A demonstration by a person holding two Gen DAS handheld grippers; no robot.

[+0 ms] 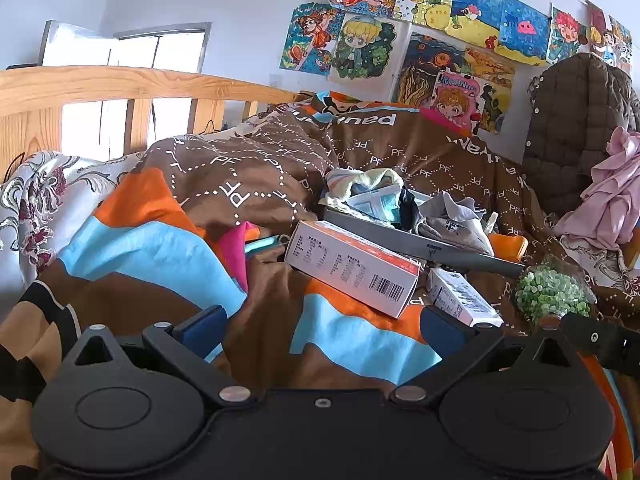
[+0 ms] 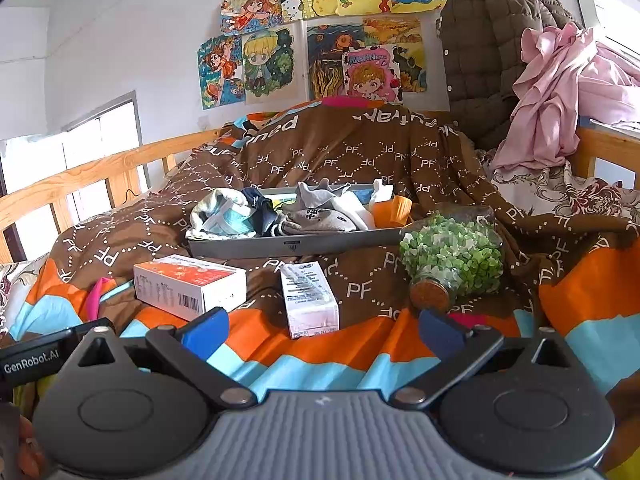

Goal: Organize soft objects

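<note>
A grey tray (image 2: 296, 245) sits on the quilt and holds several soft things: grey socks (image 2: 320, 216), a pale rolled cloth (image 2: 220, 212), a dark sock (image 2: 260, 204) and an orange piece (image 2: 394, 210). The tray also shows in the left wrist view (image 1: 400, 236), with the grey socks (image 1: 452, 216) in it. My left gripper (image 1: 320, 324) is open and empty, low over the quilt in front of a white and orange box (image 1: 352, 268). My right gripper (image 2: 322, 330) is open and empty, just before a small white carton (image 2: 308, 300).
A jar of green beads (image 2: 452, 264) lies on its side at the right, also in the left wrist view (image 1: 552, 292). A white and orange box (image 2: 188, 286) lies left. A wooden bed rail (image 1: 120, 88) runs along the left. A brown coat (image 2: 488, 52) and pink cloth (image 2: 560, 92) hang at back right.
</note>
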